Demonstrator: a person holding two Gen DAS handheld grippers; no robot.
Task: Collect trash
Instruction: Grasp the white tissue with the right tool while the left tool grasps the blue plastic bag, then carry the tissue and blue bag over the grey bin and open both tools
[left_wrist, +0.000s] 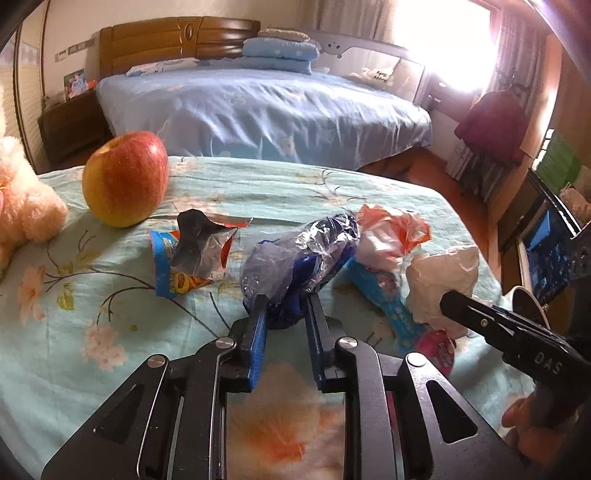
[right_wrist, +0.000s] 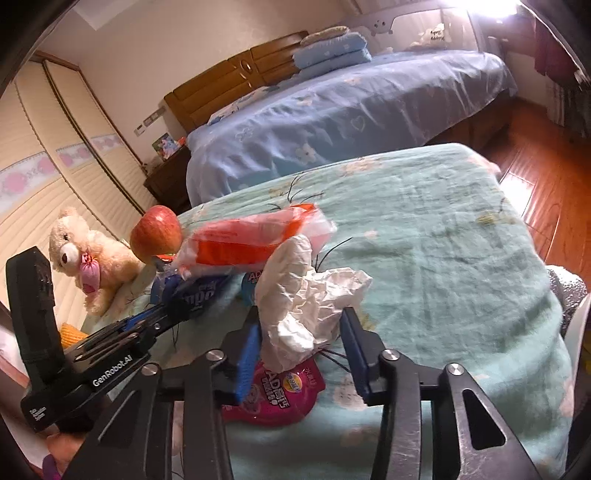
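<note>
my left tongs (left_wrist: 283, 308) pinch the near end of the blue wrapper (left_wrist: 295, 254), its long axis running away across the tabletop (left_wrist: 110, 295), while my right tongs (right_wrist: 301, 334) stand wide around the crumpled white paper (right_wrist: 306, 299) directly ahead.

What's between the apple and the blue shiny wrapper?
In the left wrist view, a torn snack packet lies on the cloth between the apple and the blue wrapper.
</note>
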